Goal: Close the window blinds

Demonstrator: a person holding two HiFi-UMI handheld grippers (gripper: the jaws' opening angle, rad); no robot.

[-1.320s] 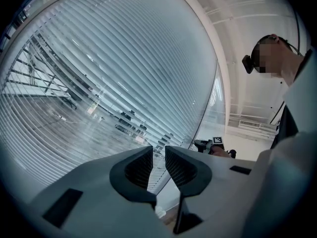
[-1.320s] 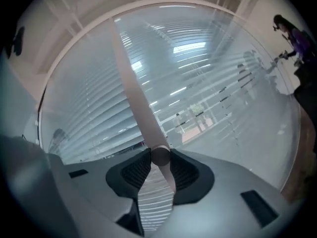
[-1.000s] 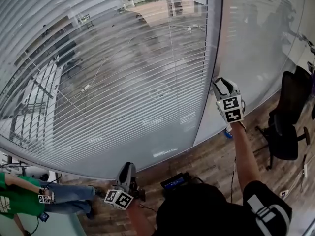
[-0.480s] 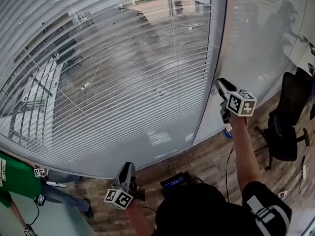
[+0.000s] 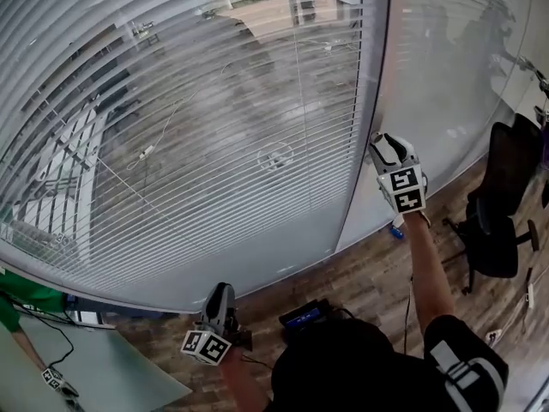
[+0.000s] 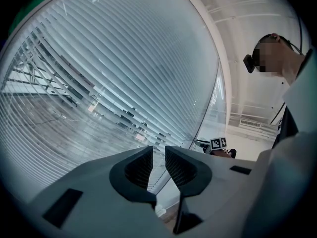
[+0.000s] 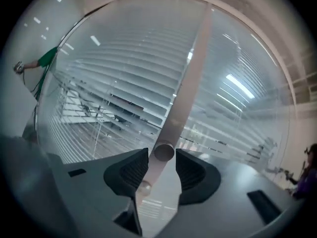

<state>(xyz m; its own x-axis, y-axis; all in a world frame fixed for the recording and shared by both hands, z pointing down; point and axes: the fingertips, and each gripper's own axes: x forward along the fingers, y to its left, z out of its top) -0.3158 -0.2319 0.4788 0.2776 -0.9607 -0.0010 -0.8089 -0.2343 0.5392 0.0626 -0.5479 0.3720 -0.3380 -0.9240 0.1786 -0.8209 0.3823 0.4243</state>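
Observation:
The horizontal-slat window blinds (image 5: 214, 144) fill the wide pane ahead, with the street still showing between the slats. My right gripper (image 5: 386, 150) is raised at the blind's right edge, against the upright window frame (image 5: 375, 93). In the right gripper view the round end of the tilt wand (image 7: 164, 152) sits between the two jaws, which are shut on it. My left gripper (image 5: 221, 296) hangs low near the floor, pointing at the blinds (image 6: 99, 83), its jaws close together with nothing in them.
A second blind (image 5: 463, 67) covers the pane to the right. A black office chair (image 5: 502, 221) stands at the right on the wood floor. A black device (image 5: 304, 316) lies on the floor near my feet. A person in green (image 5: 10, 309) is at the far left.
My right gripper twisted to the right about the wand and has turned back. The person in green has moved left, mostly out of the head view. The left gripper stayed put.

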